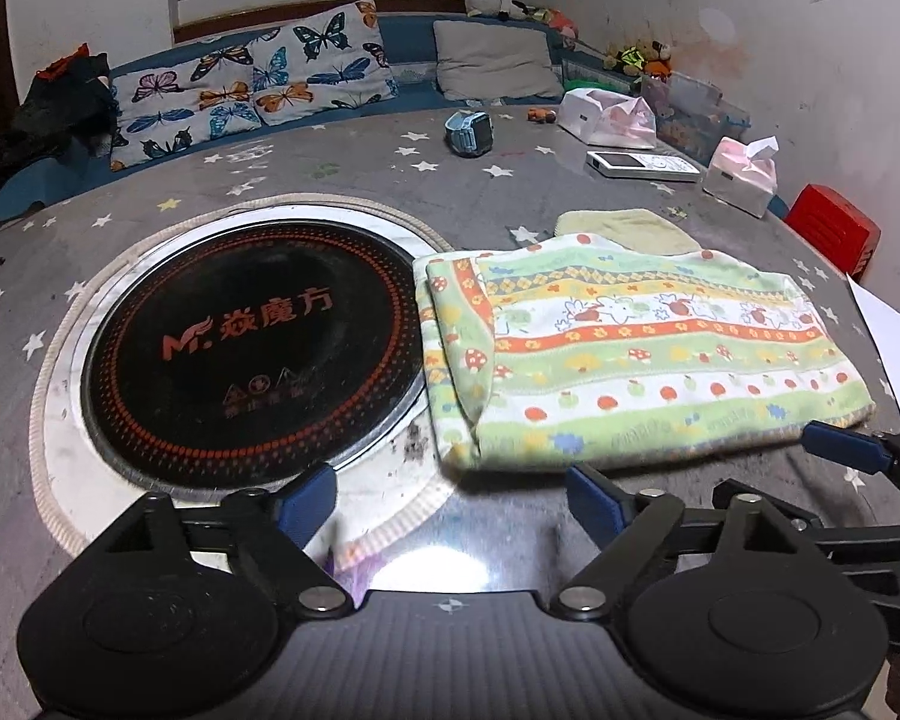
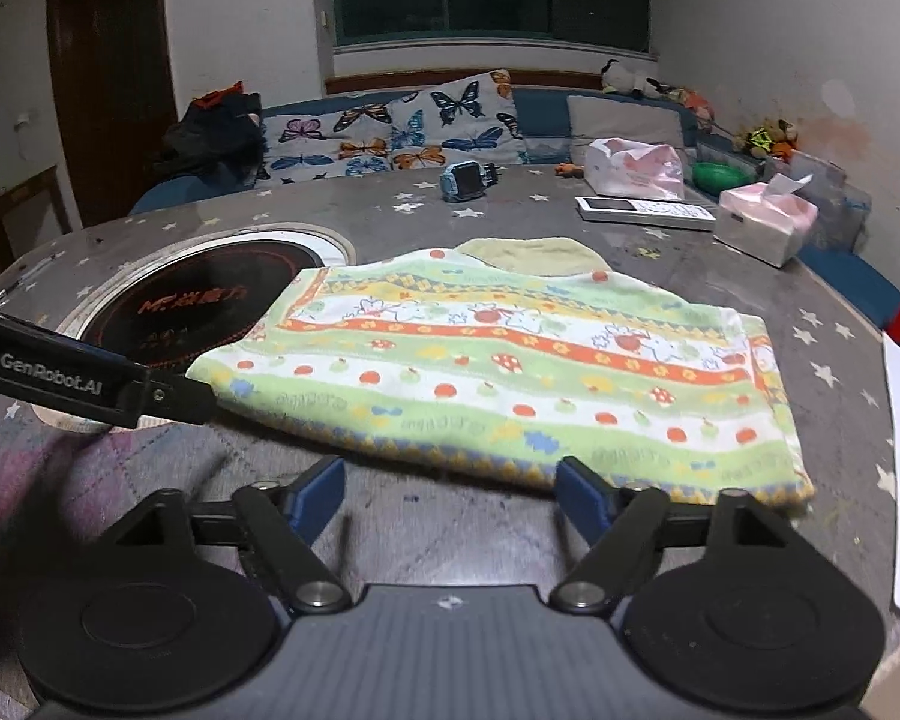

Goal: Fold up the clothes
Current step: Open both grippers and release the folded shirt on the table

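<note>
Cloth (image 1: 648,354) with green, orange and white stripes lies folded flat on the gray star-printed counter (image 1: 330,180), its left edge just beside the round black hotplate (image 1: 252,348) set into the surface. Behind it, partly tucked under its far edge, sits a small pale yellow cloth (image 1: 624,228). Left claw (image 1: 450,498) hovers near the folded cloth's near edge with its blue fingertips spread apart, gripping nothing. Right claw (image 2: 450,489) sits at the same near edge, fingertips also apart and empty; the right fingertip (image 2: 582,489) overlaps the hem in view, though contact cannot be judged. Farther back on the counter are a blue watch (image 2: 468,180), a white remote (image 2: 645,213) and a tissue box (image 2: 762,225).
</note>
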`<act>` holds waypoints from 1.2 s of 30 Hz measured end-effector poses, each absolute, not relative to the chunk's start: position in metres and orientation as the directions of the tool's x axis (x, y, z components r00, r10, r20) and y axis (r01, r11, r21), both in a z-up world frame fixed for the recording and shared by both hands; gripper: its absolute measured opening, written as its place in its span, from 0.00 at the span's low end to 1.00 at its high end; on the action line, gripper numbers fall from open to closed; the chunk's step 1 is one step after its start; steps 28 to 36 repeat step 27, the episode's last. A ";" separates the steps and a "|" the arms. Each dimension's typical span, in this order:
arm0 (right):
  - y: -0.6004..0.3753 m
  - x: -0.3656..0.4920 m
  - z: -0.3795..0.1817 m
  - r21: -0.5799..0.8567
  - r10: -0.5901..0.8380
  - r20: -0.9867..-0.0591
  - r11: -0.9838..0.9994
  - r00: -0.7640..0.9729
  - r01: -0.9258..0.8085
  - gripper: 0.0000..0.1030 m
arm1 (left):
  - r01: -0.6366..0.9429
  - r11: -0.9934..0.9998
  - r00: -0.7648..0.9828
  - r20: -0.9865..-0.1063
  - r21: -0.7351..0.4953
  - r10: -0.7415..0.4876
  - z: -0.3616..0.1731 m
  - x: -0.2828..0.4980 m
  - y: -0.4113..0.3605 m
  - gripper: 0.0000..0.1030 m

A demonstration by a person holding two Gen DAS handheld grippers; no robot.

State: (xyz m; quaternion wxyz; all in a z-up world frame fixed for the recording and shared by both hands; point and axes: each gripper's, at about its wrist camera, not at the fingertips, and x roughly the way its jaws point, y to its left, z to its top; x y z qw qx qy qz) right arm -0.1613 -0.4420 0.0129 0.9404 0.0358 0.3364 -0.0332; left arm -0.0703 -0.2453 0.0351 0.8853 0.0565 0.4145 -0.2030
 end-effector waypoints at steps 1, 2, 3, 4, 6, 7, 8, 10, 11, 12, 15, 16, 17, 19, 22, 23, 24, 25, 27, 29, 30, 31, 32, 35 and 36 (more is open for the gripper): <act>-0.441 -0.164 0.013 0.046 -0.046 -0.635 0.994 0.771 0.097 0.85 | 0.404 0.913 0.580 -0.753 -0.066 -0.311 0.036 -0.073 -0.244 0.89; -0.440 -0.166 0.013 0.048 -0.049 -0.637 0.993 0.770 0.104 0.85 | 0.400 0.914 0.587 -0.749 -0.061 -0.307 0.037 -0.075 -0.243 0.91; -0.439 -0.167 0.013 0.050 -0.053 -0.638 0.993 0.768 0.109 0.86 | 0.399 0.915 0.593 -0.746 -0.056 -0.304 0.037 -0.077 -0.241 0.92; -0.438 -0.169 0.013 0.050 -0.061 -0.638 0.991 0.768 0.121 0.89 | 0.399 0.915 0.597 -0.743 -0.053 -0.304 0.038 -0.079 -0.240 0.93; -0.437 -0.173 0.013 0.051 -0.076 -0.636 0.989 0.768 0.140 0.92 | 0.401 0.915 0.603 -0.738 -0.047 -0.302 0.038 -0.082 -0.238 0.94; -0.437 -0.174 0.013 0.056 -0.084 -0.635 0.987 0.768 0.154 0.93 | 0.401 0.915 0.607 -0.736 -0.043 -0.300 0.039 -0.083 -0.237 0.95; -0.437 -0.175 0.013 0.060 -0.092 -0.634 0.984 0.768 0.168 0.93 | 0.398 0.917 0.613 -0.733 -0.036 -0.295 0.039 -0.085 -0.236 0.96; -0.437 -0.176 0.013 0.069 -0.101 -0.637 0.980 0.764 0.186 0.93 | 0.394 0.919 0.620 -0.729 -0.028 -0.288 0.039 -0.088 -0.232 0.98; -0.436 -0.177 0.013 0.070 -0.103 -0.638 0.979 0.763 0.192 0.94 | 0.392 0.919 0.618 -0.730 -0.036 -0.292 0.040 -0.088 -0.230 0.98; -0.436 -0.178 0.013 0.072 -0.106 -0.639 0.978 0.762 0.197 0.94 | 0.391 0.920 0.616 -0.730 -0.043 -0.296 0.040 -0.089 -0.228 0.98; -0.433 -0.180 0.012 0.070 -0.115 -0.638 0.976 0.761 0.206 0.96 | 0.387 0.920 0.612 -0.730 -0.057 -0.303 0.040 -0.091 -0.223 0.98; -0.432 -0.181 0.012 0.069 -0.118 -0.637 0.975 0.761 0.209 0.97 | 0.386 0.921 0.611 -0.731 -0.060 -0.304 0.040 -0.091 -0.222 0.98; -0.431 -0.181 0.012 0.069 -0.119 -0.638 0.975 0.760 0.210 0.97 | 0.385 0.921 0.610 -0.731 -0.064 -0.305 0.039 -0.092 -0.221 0.98; -0.429 -0.182 0.011 0.070 -0.119 -0.641 0.975 0.758 0.213 0.97 | 0.380 0.923 0.608 -0.733 -0.069 -0.305 0.038 -0.092 -0.219 0.98; -0.428 -0.183 0.010 0.075 -0.120 -0.643 0.973 0.756 0.218 0.97 | 0.374 0.924 0.604 -0.735 -0.079 -0.308 0.037 -0.092 -0.217 0.98; -0.427 -0.183 0.011 0.076 -0.120 -0.643 0.973 0.756 0.219 0.97 | 0.374 0.924 0.604 -0.735 -0.082 -0.309 0.037 -0.092 -0.216 0.98; -0.427 -0.183 0.011 0.077 -0.121 -0.643 0.972 0.756 0.221 0.97 | 0.373 0.924 0.604 -0.734 -0.083 -0.310 0.037 -0.092 -0.216 0.98; -0.427 -0.183 0.011 0.076 -0.123 -0.643 0.972 0.756 0.223 0.98 | 0.375 0.923 0.605 -0.734 -0.082 -0.310 0.037 -0.093 -0.215 0.98; -0.427 -0.183 0.011 0.075 -0.127 -0.644 0.971 0.755 0.228 0.98 | 0.378 0.923 0.606 -0.733 -0.076 -0.309 0.037 -0.094 -0.215 0.98; -0.427 -0.183 0.011 0.075 -0.127 -0.644 0.971 0.755 0.228 0.98 | 0.378 0.923 0.606 -0.733 -0.076 -0.309 0.037 -0.094 -0.215 0.98; -0.427 -0.183 0.011 0.075 -0.127 -0.644 0.971 0.755 0.228 0.98 | 0.378 0.923 0.606 -0.733 -0.076 -0.309 0.037 -0.094 -0.215 0.98; -0.427 -0.183 0.011 0.075 -0.127 -0.644 0.971 0.755 0.228 0.98 | 0.378 0.923 0.606 -0.733 -0.076 -0.309 0.037 -0.094 -0.215 0.98; -0.427 -0.183 0.011 0.075 -0.127 -0.644 0.971 0.755 0.228 0.98 | 0.378 0.923 0.606 -0.733 -0.076 -0.309 0.037 -0.094 -0.215 0.98; -0.427 -0.183 0.011 0.075 -0.127 -0.644 0.971 0.755 0.228 0.98 | 0.378 0.923 0.606 -0.733 -0.076 -0.309 0.037 -0.094 -0.215 0.98; -0.427 -0.183 0.011 0.075 -0.127 -0.644 0.971 0.755 0.228 0.98 | 0.378 0.923 0.606 -0.733 -0.076 -0.309 0.037 -0.094 -0.215 0.98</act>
